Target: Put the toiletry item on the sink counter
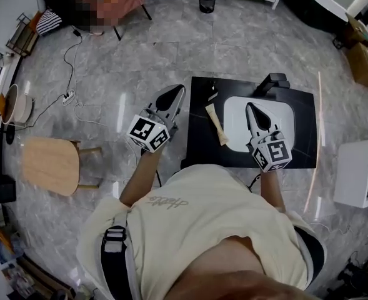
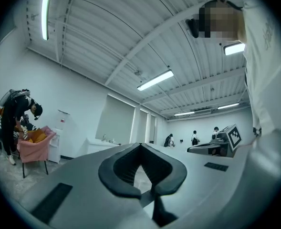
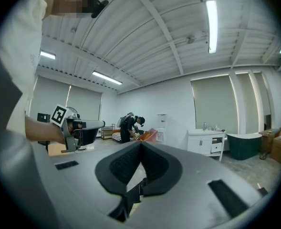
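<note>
A long beige toiletry item (image 1: 217,124) lies on the black sink counter (image 1: 296,149), left of the white basin (image 1: 277,114). My left gripper (image 1: 176,91) hovers over the floor just off the counter's left edge, left of the item. It points up at the room in the left gripper view, shut (image 2: 140,145) with nothing between its fingers. My right gripper (image 1: 250,107) hangs over the basin, right of the item. Its tips meet (image 3: 140,144) and it holds nothing. Neither gripper touches the item.
A black faucet (image 1: 272,80) stands at the counter's back edge. A wooden stool (image 1: 49,164) sits to the left, with a cable (image 1: 71,95) on the marble floor. A white box (image 1: 358,170) is at the right and a waste bin (image 1: 207,0) far back.
</note>
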Demonstrator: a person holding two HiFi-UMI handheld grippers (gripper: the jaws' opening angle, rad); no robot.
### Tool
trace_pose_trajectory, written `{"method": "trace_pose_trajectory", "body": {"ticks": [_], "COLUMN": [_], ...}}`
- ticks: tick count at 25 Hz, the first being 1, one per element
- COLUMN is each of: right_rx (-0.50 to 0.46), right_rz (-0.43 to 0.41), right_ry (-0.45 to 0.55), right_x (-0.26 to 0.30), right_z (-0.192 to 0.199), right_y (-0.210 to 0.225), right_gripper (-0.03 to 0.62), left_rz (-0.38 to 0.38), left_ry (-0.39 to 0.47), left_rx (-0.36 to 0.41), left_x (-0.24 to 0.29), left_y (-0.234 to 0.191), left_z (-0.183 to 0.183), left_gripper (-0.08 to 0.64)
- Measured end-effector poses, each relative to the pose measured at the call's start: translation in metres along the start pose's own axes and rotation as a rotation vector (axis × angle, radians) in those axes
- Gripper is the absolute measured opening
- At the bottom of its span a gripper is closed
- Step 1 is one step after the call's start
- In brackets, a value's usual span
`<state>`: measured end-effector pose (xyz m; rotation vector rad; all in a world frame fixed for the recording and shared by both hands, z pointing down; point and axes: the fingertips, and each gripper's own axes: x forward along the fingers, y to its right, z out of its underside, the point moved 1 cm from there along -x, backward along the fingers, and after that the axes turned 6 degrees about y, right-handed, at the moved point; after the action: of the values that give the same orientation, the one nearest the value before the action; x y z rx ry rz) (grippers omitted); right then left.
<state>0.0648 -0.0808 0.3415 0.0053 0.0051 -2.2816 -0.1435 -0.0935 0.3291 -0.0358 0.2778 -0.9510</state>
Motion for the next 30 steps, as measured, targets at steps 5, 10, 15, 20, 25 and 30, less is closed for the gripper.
{"method": "trace_pose_trajectory", "body": {"ticks": [5, 10, 15, 20, 25, 30], "right_rx": [-0.024, -0.048, -0.044, -0.026, 0.022, -0.01], "right_rz": [-0.015, -0.025, -0.026, -0.018, -0.017, -0.017], "right_ry": [0.011, 0.032, 0.034, 0.029, 0.034, 0.027], "right_x": [0.005, 0.005, 0.001, -0.005, -0.008, -0.007], "right_z": [-0.012, -0.025, -0.029, -0.02, -0.016, -0.019], "right_y": [0.001, -0.002, -0.006, -0.006, -0.009, -0.012], "right_gripper": [-0.006, -0.006, -0.006, -0.006, -0.006, -0.006], "left_rz": [-0.02, -0.012, 0.022, 0.035, 0.032, 0.025], "left_ry": [0.017, 0.016, 0.001, -0.02, -0.032, -0.043], "left_rx": [0.008, 0.016, 0.016, 0.011, 0.005, 0.002], "left_x": [0.002, 0.002, 0.003, 0.0, -0.007, -0.012], "left_y": [-0.008, -0.002, 0.014, 0.02, 0.019, 0.017], "left_z": [-0.007, -0.007, -0.004, 0.005, 0.01, 0.014], "left_gripper": [0.003, 0.003, 0.003, 0.003, 0.003, 0.003]}}
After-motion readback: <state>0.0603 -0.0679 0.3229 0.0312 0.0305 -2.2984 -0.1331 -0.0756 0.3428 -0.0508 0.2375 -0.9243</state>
